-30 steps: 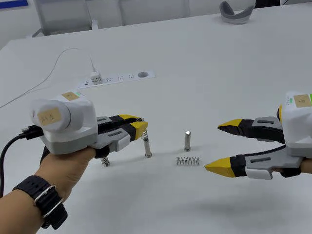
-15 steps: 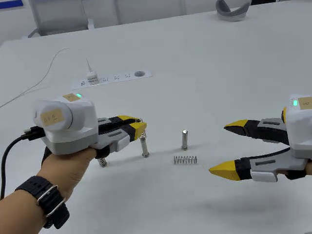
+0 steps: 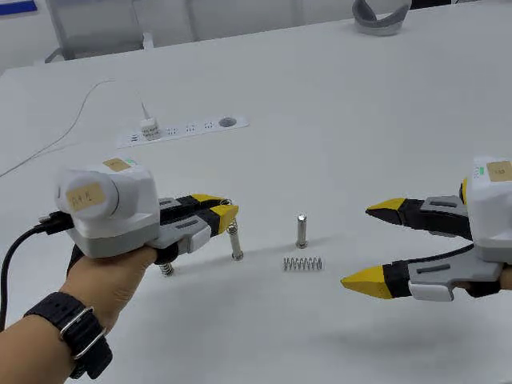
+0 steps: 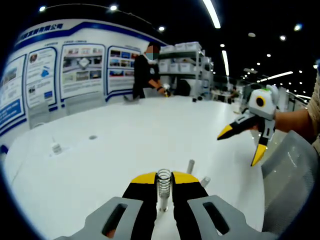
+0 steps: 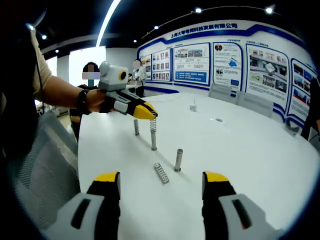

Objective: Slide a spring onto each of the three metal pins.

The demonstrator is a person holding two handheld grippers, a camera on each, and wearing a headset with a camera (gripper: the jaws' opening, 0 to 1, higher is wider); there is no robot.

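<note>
My left gripper [image 3: 223, 211] is shut on a spring [image 4: 164, 183] whose lower end sits over the top of the middle pin [image 3: 235, 242]. The right gripper view shows that spring [image 5: 153, 124] hanging from the left gripper [image 5: 144, 112] above the same pin [image 5: 154, 141]. Half hidden under the left gripper stands the left pin [image 3: 166, 268], which carries a spring [image 5: 136, 127]. Further right, the third pin [image 3: 302, 230] is bare. A loose spring [image 3: 302, 263] lies flat in front of it. To their right my right gripper [image 3: 371, 245] hovers open, holding nothing.
A white power strip [image 3: 182, 130] with a plugged-in adapter and cable lies at the back left of the white table [image 3: 336, 120]. A grey object [image 3: 378, 16] rests at the far edge. People stand in the background of both gripper views.
The camera has shifted a little. My left gripper has sunk slightly with its spring over the middle pin. The right gripper has drawn back slightly to the right.
</note>
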